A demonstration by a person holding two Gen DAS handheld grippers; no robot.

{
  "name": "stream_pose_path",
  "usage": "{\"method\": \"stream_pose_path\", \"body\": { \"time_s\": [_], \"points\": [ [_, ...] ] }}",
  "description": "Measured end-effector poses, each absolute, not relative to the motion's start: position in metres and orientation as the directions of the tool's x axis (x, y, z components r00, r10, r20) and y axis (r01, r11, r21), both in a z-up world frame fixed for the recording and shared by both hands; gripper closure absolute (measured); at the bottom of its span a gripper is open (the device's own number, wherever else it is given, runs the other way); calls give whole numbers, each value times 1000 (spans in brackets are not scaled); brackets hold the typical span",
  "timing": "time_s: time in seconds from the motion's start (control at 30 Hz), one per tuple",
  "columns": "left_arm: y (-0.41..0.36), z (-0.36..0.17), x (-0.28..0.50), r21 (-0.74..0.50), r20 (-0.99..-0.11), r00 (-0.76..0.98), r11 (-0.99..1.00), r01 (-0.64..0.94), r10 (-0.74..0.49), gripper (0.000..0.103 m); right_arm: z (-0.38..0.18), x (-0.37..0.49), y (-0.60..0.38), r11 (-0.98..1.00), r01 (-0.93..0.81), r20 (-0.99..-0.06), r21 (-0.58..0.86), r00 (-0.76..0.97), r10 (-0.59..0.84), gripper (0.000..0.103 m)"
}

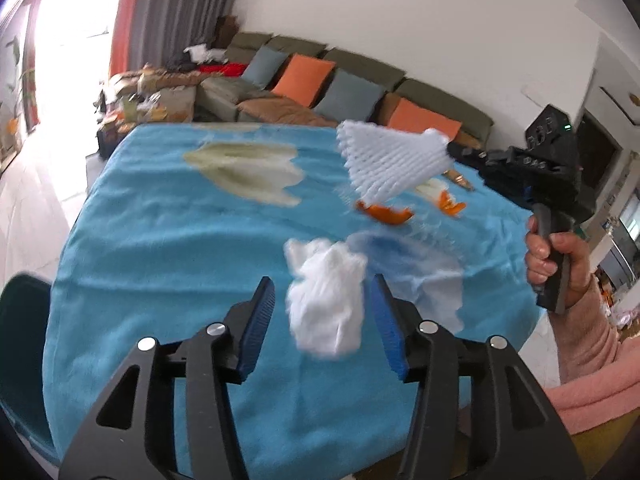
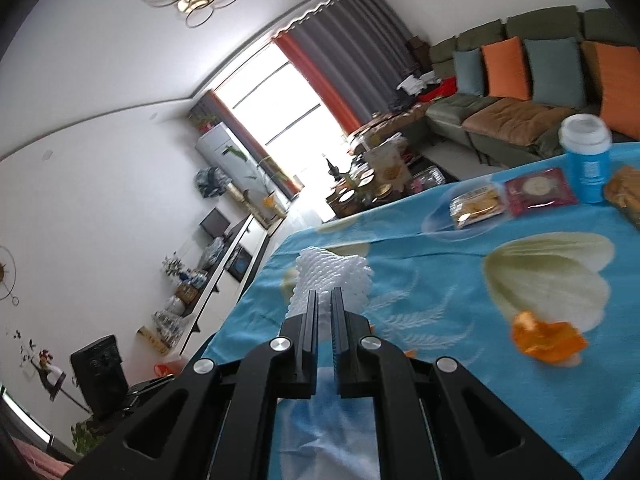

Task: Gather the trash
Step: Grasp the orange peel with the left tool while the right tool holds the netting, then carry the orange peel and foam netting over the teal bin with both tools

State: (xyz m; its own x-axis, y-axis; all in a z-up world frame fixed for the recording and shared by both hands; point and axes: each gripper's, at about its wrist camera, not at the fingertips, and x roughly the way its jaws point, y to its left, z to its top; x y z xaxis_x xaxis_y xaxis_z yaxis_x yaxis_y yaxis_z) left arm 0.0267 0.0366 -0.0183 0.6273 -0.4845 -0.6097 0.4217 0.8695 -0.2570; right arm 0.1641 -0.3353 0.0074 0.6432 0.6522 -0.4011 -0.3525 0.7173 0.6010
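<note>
A crumpled white tissue [image 1: 326,304], blurred, sits between the blue pads of my left gripper [image 1: 322,292], which is open; a gap shows on the left side, and the pads do not press it. My right gripper [image 2: 325,296] is shut on a white foam fruit net [image 2: 332,276]. In the left wrist view that foam net [image 1: 392,164] hangs above the blue flowered tablecloth [image 1: 160,240], held by the right gripper [image 1: 464,154] in a person's hand [image 1: 560,264]. Orange peel pieces [image 1: 384,212] [image 1: 450,204] lie on the cloth under the net. One orange peel [image 2: 548,340] shows in the right wrist view.
On the far side of the table lie a snack packet [image 2: 476,204], a red packet [image 2: 538,192] and a blue cup [image 2: 586,160]. A sofa with cushions [image 1: 360,76] stands behind. A dark teal chair [image 1: 20,340] is at the table's left edge.
</note>
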Motion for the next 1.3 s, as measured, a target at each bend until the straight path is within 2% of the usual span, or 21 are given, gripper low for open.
{"method": "stream_pose_path", "body": {
  "time_s": [0.17, 0.27, 0.5, 0.7, 0.8, 0.87, 0.9, 0.97, 1.0, 1.3],
  "points": [
    [-2, -5, 40, -247, -584, 596, 820, 516, -551, 50, 11, 159, -362, 733, -321, -386, 600, 686, 616, 98],
    [-34, -8, 60, -250, -612, 553, 801, 543, -566, 48, 12, 157, -372, 738, -306, -379, 602, 703, 601, 98],
    [-86, -33, 126, -341, -702, 456, 821, 458, -547, 50, 10, 158, -390, 737, -293, -368, 609, 719, 589, 98],
    [-100, -59, 158, -342, -770, 428, 873, 348, -473, 52, 7, 160, -396, 733, -292, -367, 615, 717, 593, 98],
    [-101, -63, 161, -343, -773, 433, 879, 330, -464, 55, 4, 162, -398, 728, -292, -366, 620, 713, 598, 98],
    [-102, -64, 162, -355, -771, 423, 873, 334, -475, 67, 2, 163, -398, 724, -293, -368, 625, 708, 603, 98],
    [-102, -65, 162, -380, -767, 405, 862, 336, -497, 77, 2, 163, -397, 722, -294, -369, 626, 705, 606, 98],
    [-98, -65, 165, -417, -758, 386, 845, 335, -526, 85, 0, 164, -395, 719, -297, -369, 628, 700, 612, 98],
    [-98, -64, 163, -404, -757, 397, 849, 341, -519, 94, 0, 164, -395, 716, -300, -368, 630, 697, 615, 98],
    [-85, -32, 123, -338, -712, 465, 838, 429, -525, 95, 8, 164, -372, 685, -348, -345, 640, 666, 661, 98]
  ]
}}
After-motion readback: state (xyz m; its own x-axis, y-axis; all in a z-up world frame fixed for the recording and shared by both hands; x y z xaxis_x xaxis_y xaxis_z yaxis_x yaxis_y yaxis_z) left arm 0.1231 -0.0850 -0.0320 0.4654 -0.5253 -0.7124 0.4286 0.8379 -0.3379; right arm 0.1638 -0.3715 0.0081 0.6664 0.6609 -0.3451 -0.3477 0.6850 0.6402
